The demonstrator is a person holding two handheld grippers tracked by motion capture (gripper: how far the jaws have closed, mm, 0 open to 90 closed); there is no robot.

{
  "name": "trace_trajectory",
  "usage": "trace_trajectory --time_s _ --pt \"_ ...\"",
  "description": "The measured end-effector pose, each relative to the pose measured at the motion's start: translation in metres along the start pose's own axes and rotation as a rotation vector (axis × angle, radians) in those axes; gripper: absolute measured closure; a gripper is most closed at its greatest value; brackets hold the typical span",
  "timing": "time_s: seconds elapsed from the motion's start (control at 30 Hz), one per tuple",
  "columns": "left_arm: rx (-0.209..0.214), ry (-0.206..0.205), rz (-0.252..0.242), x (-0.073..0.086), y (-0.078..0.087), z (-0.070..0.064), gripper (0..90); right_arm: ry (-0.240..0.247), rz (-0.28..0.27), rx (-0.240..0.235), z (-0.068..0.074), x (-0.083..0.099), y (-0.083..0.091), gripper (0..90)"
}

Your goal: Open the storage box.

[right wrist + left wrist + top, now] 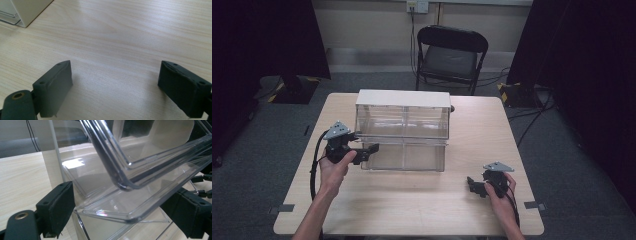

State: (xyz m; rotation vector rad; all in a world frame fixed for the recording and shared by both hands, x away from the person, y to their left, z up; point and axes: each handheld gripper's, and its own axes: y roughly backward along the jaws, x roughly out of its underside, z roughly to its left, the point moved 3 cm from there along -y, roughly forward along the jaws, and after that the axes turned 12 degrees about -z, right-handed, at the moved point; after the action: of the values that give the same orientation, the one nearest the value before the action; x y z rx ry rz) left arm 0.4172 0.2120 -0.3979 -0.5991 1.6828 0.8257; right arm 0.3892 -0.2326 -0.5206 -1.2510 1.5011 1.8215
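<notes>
A clear plastic drawer cabinet [402,100] with a white top stands at the middle of the table. My left gripper [364,143] is at its front left corner, level with the lower left drawer [384,156]. In the left gripper view my left gripper [125,210] is open wide. The clear lip of the lower drawer [117,213] lies between the pads without either pad pressing on it. The corner of an upper drawer [130,165] juts out above it. My right gripper [474,186] rests low over the table at the front right, open [115,87], with bare wood between its pads.
The wooden table [412,205] has free room in front of the cabinet and to its right. A white corner of the cabinet [27,10] shows far left in the right gripper view. A black folding chair [449,55] stands behind the table.
</notes>
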Motion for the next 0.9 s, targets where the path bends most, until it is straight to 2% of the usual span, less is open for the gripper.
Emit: trace_trajectory --time_s 0.9 --pt "-0.007 -0.005 0.005 -0.0004 0.0006 -0.0008 13.1 0.000 0.000 0.000 0.0000 0.0000 0.0000 11.3"
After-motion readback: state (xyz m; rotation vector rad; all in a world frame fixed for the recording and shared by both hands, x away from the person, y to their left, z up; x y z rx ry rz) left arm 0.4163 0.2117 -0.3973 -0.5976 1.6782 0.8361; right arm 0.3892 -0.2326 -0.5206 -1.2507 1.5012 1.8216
